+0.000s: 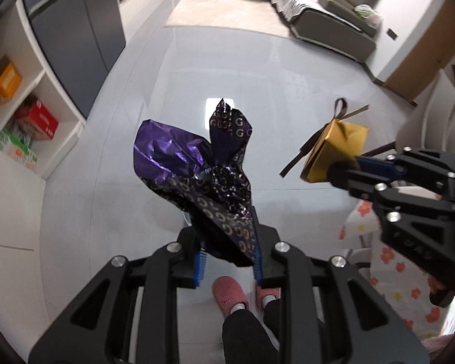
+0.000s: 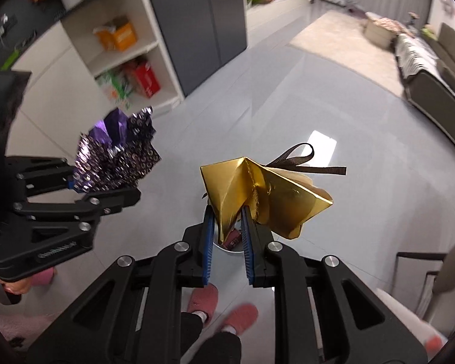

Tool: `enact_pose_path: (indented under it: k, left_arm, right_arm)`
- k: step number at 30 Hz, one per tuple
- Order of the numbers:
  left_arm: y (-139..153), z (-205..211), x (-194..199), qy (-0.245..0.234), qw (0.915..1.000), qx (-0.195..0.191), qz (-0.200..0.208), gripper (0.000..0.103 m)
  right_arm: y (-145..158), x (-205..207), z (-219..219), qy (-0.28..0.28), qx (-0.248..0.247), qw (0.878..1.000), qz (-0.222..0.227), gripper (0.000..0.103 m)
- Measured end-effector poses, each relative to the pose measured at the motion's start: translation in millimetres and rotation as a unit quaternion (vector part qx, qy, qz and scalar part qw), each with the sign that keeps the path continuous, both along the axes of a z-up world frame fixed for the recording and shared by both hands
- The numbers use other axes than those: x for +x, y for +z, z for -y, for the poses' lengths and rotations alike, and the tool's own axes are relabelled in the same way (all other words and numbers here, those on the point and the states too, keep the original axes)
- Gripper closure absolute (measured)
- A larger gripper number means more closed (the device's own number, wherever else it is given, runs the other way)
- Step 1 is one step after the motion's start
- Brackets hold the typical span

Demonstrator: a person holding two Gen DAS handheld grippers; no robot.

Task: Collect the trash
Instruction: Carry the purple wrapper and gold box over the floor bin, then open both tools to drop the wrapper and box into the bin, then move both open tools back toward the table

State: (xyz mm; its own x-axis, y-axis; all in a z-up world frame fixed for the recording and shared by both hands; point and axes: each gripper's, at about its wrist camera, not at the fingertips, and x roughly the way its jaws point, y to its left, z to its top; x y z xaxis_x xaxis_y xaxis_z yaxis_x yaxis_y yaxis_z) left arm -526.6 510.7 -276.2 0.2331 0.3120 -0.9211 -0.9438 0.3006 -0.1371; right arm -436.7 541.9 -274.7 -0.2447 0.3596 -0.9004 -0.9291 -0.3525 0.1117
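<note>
A crumpled purple wrapping paper (image 1: 194,170) with gold letters sticks up from my left gripper (image 1: 227,242), which is shut on its lower end. My right gripper (image 2: 227,212) is shut on a gold foil wrapper (image 2: 257,194) with a brown ribbon (image 2: 300,154). Both point steeply down at the grey floor. The left wrist view has the right gripper (image 1: 333,173) and gold wrapper (image 1: 333,148) at its right. The right wrist view has the left gripper (image 2: 106,182) and purple paper (image 2: 115,157) at its left. Below the right gripper's fingers, part of a white round container (image 2: 227,247) shows something dark red inside.
The person's pink slippers (image 2: 203,300) stand on the glossy grey floor (image 1: 197,69) just below the grippers. White shelves (image 2: 130,48) with orange and red boxes and a dark cabinet (image 2: 209,24) lie left. A rug (image 1: 227,6) and sofa (image 1: 333,9) are farther off; a chair (image 2: 433,273) is right.
</note>
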Motion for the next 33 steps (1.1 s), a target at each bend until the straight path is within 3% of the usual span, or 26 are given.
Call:
enact_pose_path:
  k: [6, 9, 14, 16, 18, 21, 28, 33]
  left_arm:
    - [-90, -32, -9, 0.006, 0.9996, -0.028, 0.002, 0.079]
    - [-134, -43, -4, -0.003, 0.9993, -0.034, -0.017, 0.078]
    - [-191, -53, -4, -0.012, 0.998, -0.057, -0.024, 0.075]
    - [-207, -58, -6, -0.014, 0.9974, -0.067, -0.022, 0.066]
    - [-213, -60, -3, -0.016, 0.9976, -0.064, -0.02, 0.049]
    - [-216, -61, 2, -0.02, 0.9978, -0.061, -0.02, 0.041]
    - [-208, -66, 9, -0.025, 0.9975, -0.061, -0.027, 0.039]
    - [-177, -64, 15, -0.025, 0.9972, -0.058, -0.04, 0.039]
  right_arm:
    - [-110, -15, -35, 0.056, -0.04, 0.997, 0.022, 0.087]
    - [-159, -24, -47, 0.085, -0.054, 0.994, 0.034, 0.087]
    - [-214, -35, -58, 0.106, -0.073, 0.991, 0.045, 0.085]
    - [-225, -34, -56, 0.108, -0.073, 0.99, 0.049, 0.08]
    - [-232, -36, -57, 0.107, -0.073, 0.99, 0.052, 0.071]
    - [-236, -34, -57, 0.102, -0.076, 0.99, 0.055, 0.07]
    - [-225, -15, -57, 0.081, -0.078, 0.992, 0.051, 0.07]
    - [-187, 3, -50, 0.058, -0.073, 0.995, 0.039, 0.07]
